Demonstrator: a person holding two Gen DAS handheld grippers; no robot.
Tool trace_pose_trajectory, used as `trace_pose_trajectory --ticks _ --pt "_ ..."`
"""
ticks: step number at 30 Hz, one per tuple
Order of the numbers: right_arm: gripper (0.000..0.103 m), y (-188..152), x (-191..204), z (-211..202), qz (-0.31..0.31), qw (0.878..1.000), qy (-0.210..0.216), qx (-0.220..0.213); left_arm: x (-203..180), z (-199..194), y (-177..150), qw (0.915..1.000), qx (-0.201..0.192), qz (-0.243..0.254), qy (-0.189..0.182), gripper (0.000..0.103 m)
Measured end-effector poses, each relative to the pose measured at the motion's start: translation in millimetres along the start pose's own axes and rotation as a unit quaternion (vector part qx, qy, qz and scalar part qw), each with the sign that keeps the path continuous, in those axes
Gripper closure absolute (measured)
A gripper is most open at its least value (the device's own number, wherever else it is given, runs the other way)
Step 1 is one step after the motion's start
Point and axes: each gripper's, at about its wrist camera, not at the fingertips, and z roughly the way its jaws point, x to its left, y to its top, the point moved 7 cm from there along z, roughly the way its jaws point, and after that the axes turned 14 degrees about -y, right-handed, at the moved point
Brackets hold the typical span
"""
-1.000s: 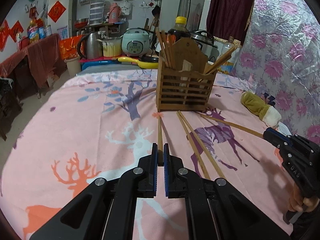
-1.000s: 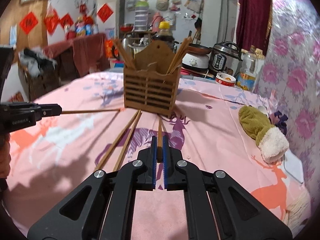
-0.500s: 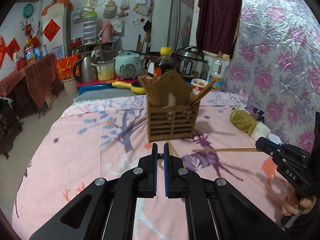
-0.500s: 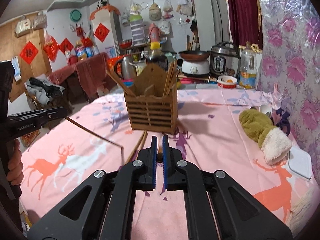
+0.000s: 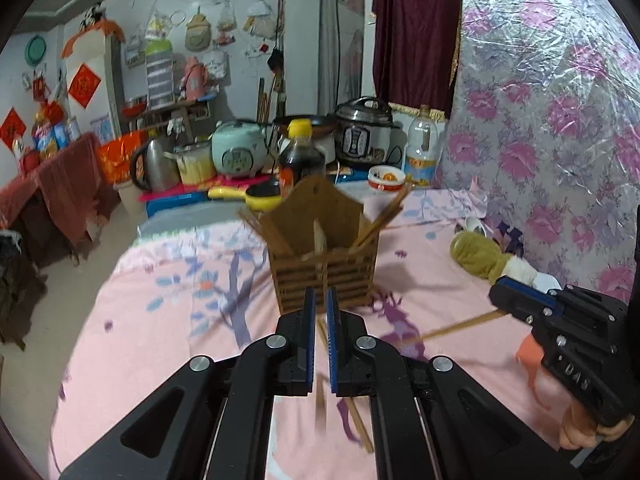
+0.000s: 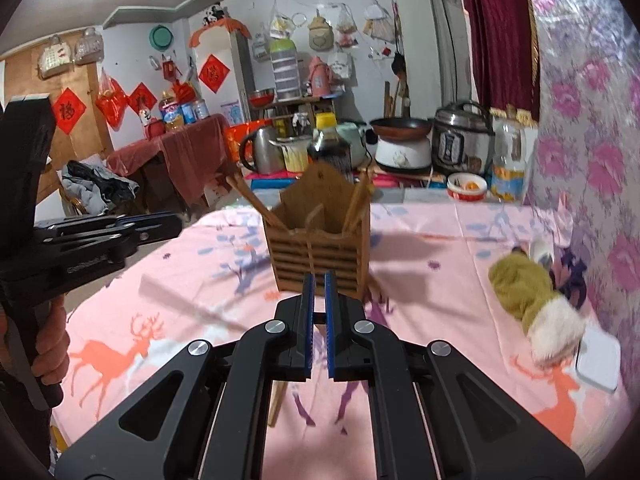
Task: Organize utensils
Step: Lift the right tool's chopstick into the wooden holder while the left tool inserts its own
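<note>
A slatted wooden holder (image 5: 324,268) (image 6: 320,256) stands mid-table on the pink deer cloth, with several chopsticks leaning in it. My left gripper (image 5: 319,296) (image 6: 172,222) is raised off the cloth in front of the holder and shut on a chopstick (image 5: 320,394), which is blurred. My right gripper (image 6: 319,280) (image 5: 500,296) is also lifted. It is shut on a chopstick (image 5: 452,326) that sticks out sideways toward the holder's base. Loose chopsticks (image 5: 356,424) (image 6: 278,400) lie on the cloth below the grippers.
A green and white mitten (image 5: 480,256) (image 6: 528,288) lies at the right near the floral wall cover. A white lid (image 6: 598,364) sits by the table edge. A dark sauce bottle (image 5: 300,160), cookers and a kettle stand behind the holder.
Both grippers have risen from the cloth, each carrying its chopstick up with it. The holder now sits lower in both views, and the chopsticks left on the table have dropped beneath the grippers.
</note>
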Motion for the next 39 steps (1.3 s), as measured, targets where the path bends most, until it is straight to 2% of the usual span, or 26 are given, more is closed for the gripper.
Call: trace_pose_trajectory --ticks 6,9,10,13,19,22,25,28,30,31,32,36,39 --pt "0.097 25 5 3 -0.003 1.0 0.003 -0.011 -12 8 30 0.9999 -0.003 0.01 -0.01 0.097" --pt "0.097 25 3 5 0.006 1.0 0.009 -0.009 -11 15 15 0.9994 0.02 0.01 -0.026 0.096" --pt "0.097 22 1 6 0.009 1.0 0.012 -0.008 -10 17 1 0.9991 0.031 0.01 -0.027 0.095" --pt "0.097 17 -3 4 0.012 1.0 0.009 -0.014 -2 21 -52 0.9966 0.078 0.009 -0.022 0.082" --pt "0.097 15 -6 -1 0.018 1.0 0.017 -0.011 5 11 -165 0.9866 0.158 -0.014 -0.036 0.08" --pt "0.097 14 -5 -2 0.021 1.0 0.019 -0.011 10 7 -203 0.9827 0.18 -0.027 -0.035 0.068" --pt "0.097 12 -4 -4 0.023 0.999 0.022 -0.011 11 6 -229 0.9787 0.198 -0.039 -0.041 0.068" --pt "0.097 11 -4 -5 0.023 0.999 0.021 -0.012 6 6 -235 0.9822 0.184 -0.018 -0.034 0.067" --pt "0.097 11 -4 -6 0.024 0.999 0.022 -0.013 4 5 -235 0.9832 0.179 -0.011 -0.032 0.07" --pt "0.097 11 -4 -5 0.024 0.999 0.021 -0.013 3 4 -236 0.9831 0.178 -0.014 -0.042 0.08" --pt "0.097 11 -4 -5 0.025 0.999 0.022 -0.013 2 5 -233 0.983 0.177 -0.016 -0.045 0.096" --pt "0.097 11 -5 -6 0.026 0.999 0.021 -0.013 4 -2 -219 0.9853 0.163 -0.025 -0.046 0.097" --pt "0.097 10 -5 -7 0.027 0.999 0.022 -0.011 2 -16 -186 0.9904 0.131 -0.011 -0.041 0.097"
